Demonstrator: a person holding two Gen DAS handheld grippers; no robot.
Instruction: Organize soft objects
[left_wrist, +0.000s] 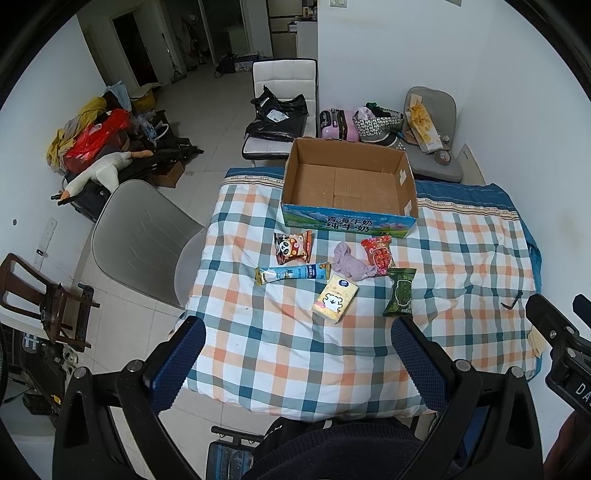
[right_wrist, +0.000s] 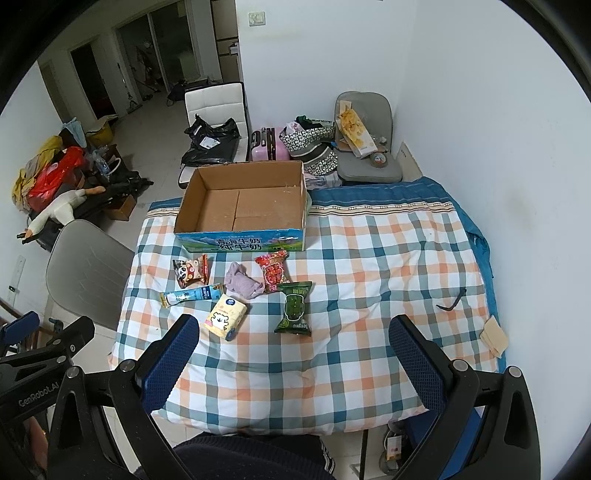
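Six soft items laid out before an empty open-topped cardboard box (right_wrist: 243, 206), both tools held back and holding nothing.

Spread on the checked blue-orange-white cloth (left_wrist: 461, 258), just in front of the box: panda-print red snack pouch (left_wrist: 293, 246), long blue-and-white tube sachet (left_wrist: 291, 274), crumpled lilac fabric scrap (left_wrist: 351, 264), red sealed snack packet (left_wrist: 378, 254), dark green sealed snack packet (left_wrist: 400, 291), pale yellow tissue pack (left_wrist: 335, 298). Left gripper (left_wrist: 298, 328) and right gripper (right_wrist: 294, 326) both spread wide above the near edge. Likely all light; air-filled packets slippery and crushable, best pinched at a crimped end seam; fabric limp, best gathered mid-bunch; tissue pack squeezed across its narrow sides.
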